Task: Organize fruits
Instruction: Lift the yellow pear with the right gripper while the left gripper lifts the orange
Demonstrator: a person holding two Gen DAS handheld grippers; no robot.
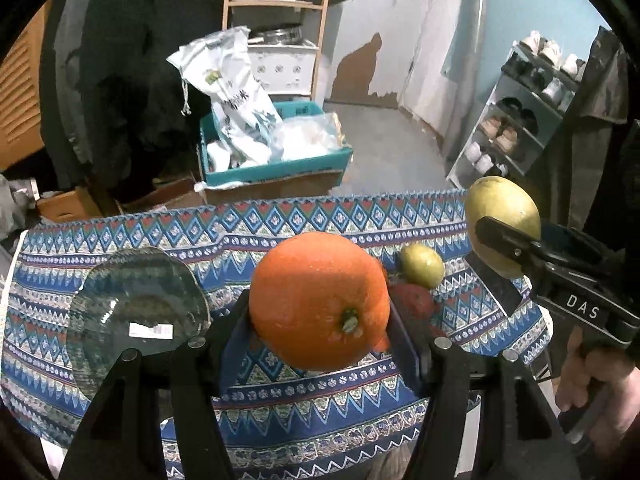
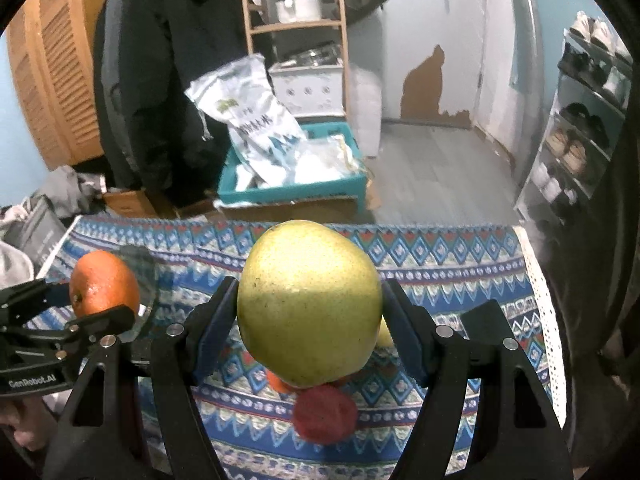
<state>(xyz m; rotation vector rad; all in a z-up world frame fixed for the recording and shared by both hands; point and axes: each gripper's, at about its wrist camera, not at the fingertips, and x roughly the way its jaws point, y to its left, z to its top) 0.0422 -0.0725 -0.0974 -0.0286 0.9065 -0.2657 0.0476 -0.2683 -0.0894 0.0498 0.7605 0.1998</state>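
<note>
**Left wrist view: both tongs loaded above the cloth**

The left gripper clamped the orange clear of the patterned tablecloth, near the glass plate, its likely destination. The right gripper pinched a yellow-green pear above the red fruit, so both could travel together.
</note>
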